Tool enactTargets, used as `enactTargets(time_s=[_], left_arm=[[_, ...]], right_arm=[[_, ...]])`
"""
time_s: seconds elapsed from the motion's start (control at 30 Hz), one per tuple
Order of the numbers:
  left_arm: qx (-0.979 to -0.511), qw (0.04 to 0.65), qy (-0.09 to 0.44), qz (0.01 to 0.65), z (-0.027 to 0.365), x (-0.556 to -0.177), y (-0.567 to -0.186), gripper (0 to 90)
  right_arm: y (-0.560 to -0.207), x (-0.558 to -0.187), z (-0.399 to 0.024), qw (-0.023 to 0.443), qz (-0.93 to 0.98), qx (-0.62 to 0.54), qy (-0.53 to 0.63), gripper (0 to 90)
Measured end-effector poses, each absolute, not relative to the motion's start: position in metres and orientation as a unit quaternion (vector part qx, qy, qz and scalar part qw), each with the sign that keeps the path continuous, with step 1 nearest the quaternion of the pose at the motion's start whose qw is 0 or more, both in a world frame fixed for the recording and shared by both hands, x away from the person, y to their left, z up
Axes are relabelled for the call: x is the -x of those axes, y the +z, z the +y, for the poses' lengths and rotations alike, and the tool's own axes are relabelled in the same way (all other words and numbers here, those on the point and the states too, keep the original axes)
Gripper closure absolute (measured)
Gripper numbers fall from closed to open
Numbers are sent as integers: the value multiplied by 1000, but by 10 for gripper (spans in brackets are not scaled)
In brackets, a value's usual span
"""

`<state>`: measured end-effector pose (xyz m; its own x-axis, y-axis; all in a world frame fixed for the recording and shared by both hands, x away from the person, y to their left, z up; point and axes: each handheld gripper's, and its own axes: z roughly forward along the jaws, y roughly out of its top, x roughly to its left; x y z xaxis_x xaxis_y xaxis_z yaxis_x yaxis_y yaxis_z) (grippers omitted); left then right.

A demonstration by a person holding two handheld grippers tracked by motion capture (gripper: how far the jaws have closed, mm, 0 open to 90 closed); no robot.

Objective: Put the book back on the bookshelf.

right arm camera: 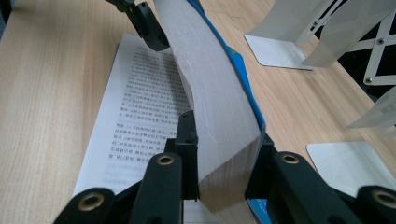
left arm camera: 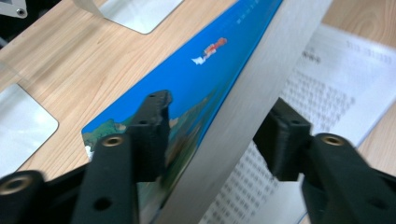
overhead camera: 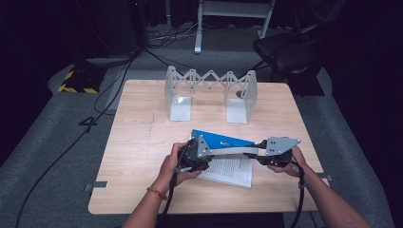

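While both tongs grip the same book, the work seems to be about in the middle. The left gripper (overhead camera: 205, 153) has its jaws closed narrow on the thick block of pages near one end of the blue book (overhead camera: 223, 141); in the left gripper view one jaw presses on the blue cover (left arm camera: 205, 79) and the other stands at the far side of the grey page edge (left arm camera: 243, 116), perhaps not fully touching. The right gripper (overhead camera: 260, 153) holds the other end of the same block firmly, with both jaws pressed on it.

The book lies open near the front middle of the table (overhead camera: 142, 142). Its closed part is lifted and bent a little, while one printed page (overhead camera: 230, 170) is flat on the wood. I judge that the lifting is done, and that closing the book and standing it in the rack (overhead camera: 209, 92) at the back is left.

By count: one book, two grippers, one folding rack with two metal ends, one table.
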<state>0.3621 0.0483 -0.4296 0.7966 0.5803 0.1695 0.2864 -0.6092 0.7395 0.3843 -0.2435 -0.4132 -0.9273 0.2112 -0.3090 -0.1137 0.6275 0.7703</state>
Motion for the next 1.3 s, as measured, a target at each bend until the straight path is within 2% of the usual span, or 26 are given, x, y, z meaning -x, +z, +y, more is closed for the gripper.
enactTargets(time_s=[0.1, 0.17, 0.3, 0.33, 0.4, 0.43, 0.57, 0.67, 0.73, 0.97, 1.07, 1.17, 1.3], left_arm=[[-883, 356, 207, 228, 34, -357, -425, 452], [-884, 351, 209, 226, 24, -357, -426, 406], [-888, 347, 203, 220, 16, -358, -429, 410], [-887, 350, 202, 221, 14, -357, -430, 420], [-886, 356, 206, 213, 15, -356, -431, 560], [-884, 364, 205, 209, 16, -356, -433, 589], [-873, 398, 188, 211, 26, -355, -441, 662], [-862, 420, 184, 217, 34, -355, -441, 676], [-851, 440, 181, 224, 41, -355, -440, 681], [-826, 481, 174, 237, 58, -357, -437, 691], [-822, 488, 169, 239, 61, -358, -436, 693], [-821, 490, 168, 240, 61, -358, -436, 693], [-819, 495, 165, 238, 64, -359, -437, 693]], right_arm=[[-411, -384, -241, 186, 886, -25, 425, 739], [-409, -383, -239, 184, 888, -26, 421, 739], [-408, -381, -235, 188, 892, -19, 412, 738], [-408, -381, -235, 187, 892, -19, 410, 738], [-409, -382, -234, 184, 894, -18, 408, 736], [-410, -381, -234, 185, 895, -17, 407, 732], [-409, -382, -231, 181, 894, -26, 408, 627], [-406, -388, -242, 170, 873, -65, 452, 467], [-408, -396, -254, 171, 869, -95, 455, 402], [-436, -428, -304, 152, 844, -202, 472, 368], [-449, -439, -307, 139, 847, -228, 459, 364], [-462, -443, -302, 166, 864, -221, 420, 374], [-485, -450, -295, 141, 882, -219, 393, 352]])
